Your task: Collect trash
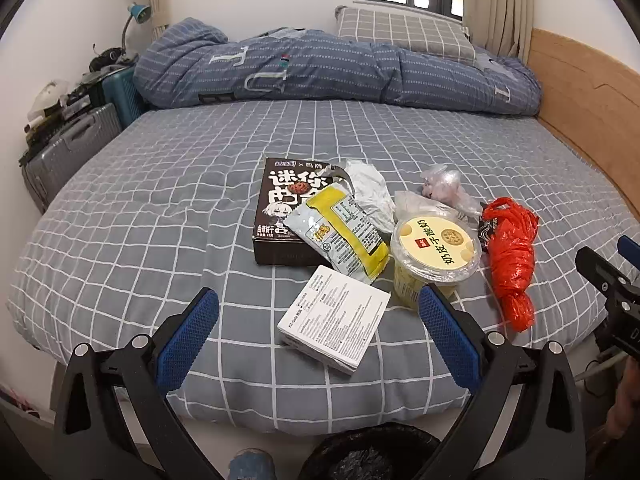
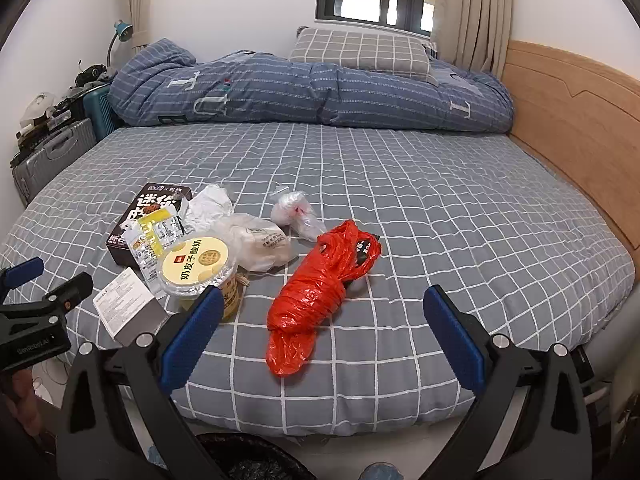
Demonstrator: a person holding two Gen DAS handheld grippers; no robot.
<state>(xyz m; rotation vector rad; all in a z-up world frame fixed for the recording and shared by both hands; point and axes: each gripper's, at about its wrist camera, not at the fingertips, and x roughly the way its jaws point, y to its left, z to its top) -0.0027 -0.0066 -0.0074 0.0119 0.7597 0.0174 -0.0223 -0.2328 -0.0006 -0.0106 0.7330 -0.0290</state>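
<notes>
Covering most of both views, the bed point(image 1: 160, 184) carries the trash near its front edge: box point(image 1: 280, 216), red bag point(image 2: 316, 292), yogurt cup point(image 1: 436, 252), leaflet point(image 1: 336, 324). Left gripper point(image 1: 320, 320) and right gripper point(image 2: 324, 320) hover above it, fingers spread wide, holding nothing.

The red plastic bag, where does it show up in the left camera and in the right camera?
Left wrist view: the red plastic bag lies at the right of the trash pile, right of the yogurt cup.
Right wrist view: the bag lies near the middle, between the claw fingers, right of the same cup.
Shared landmark: the checked pillow under the window.
</notes>
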